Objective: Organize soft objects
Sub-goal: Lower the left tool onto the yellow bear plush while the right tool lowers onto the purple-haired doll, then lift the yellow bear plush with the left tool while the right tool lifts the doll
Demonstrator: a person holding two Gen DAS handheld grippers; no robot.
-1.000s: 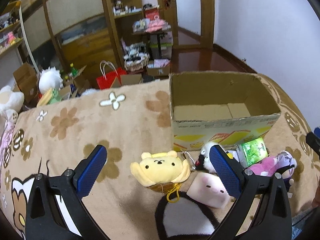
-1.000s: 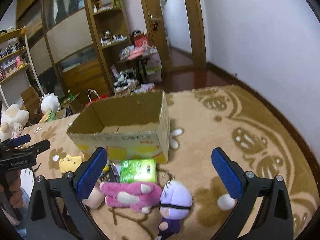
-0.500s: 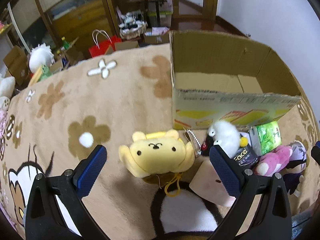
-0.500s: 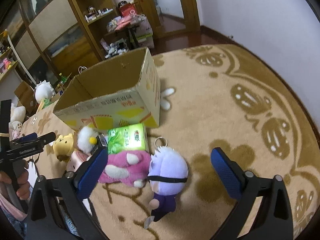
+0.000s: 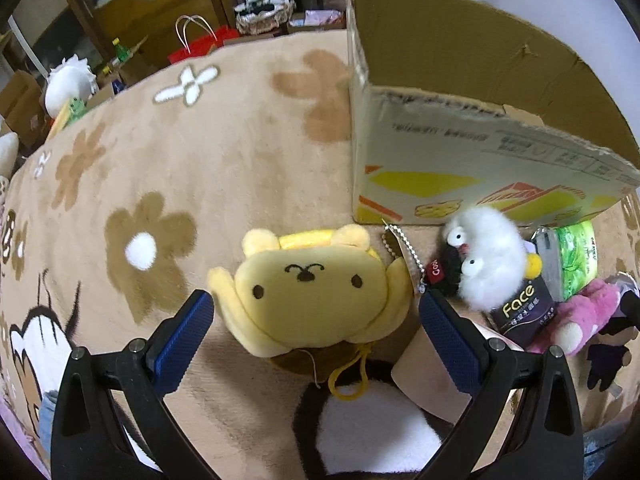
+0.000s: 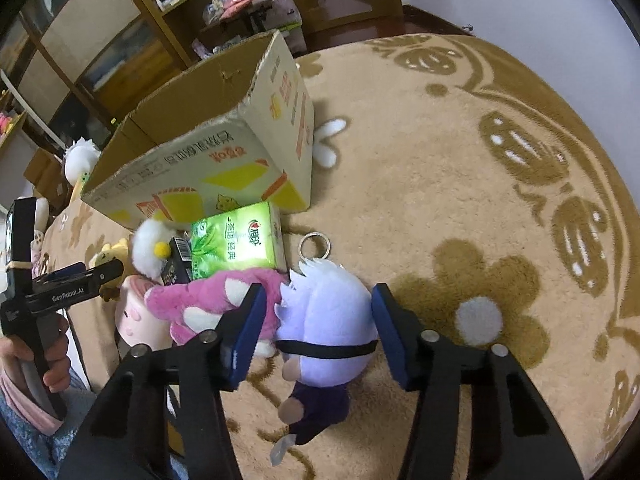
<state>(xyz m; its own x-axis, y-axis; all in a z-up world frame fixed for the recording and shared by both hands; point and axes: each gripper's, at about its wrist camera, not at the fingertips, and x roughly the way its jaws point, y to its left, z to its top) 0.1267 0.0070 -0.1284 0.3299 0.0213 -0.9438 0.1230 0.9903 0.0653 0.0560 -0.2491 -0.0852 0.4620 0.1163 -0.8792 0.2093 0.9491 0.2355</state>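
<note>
Straddling the yellow bear plush (image 5: 316, 296), the left tool (image 5: 314, 322) is standing wide open, holding nothing. At 1 o'clock the cardboard box (image 5: 472, 168) is waiting. The right tool (image 6: 318, 328) is half open, bracketing the lavender-haired doll (image 6: 332, 320), its pads not yet pressing. Both toys are looking light and squashy; pinching across each head's widest part is probably the safest hold.

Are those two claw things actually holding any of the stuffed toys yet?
No. The left gripper straddles the yellow plush, the right gripper the purple-haired doll's head, both open.
</note>
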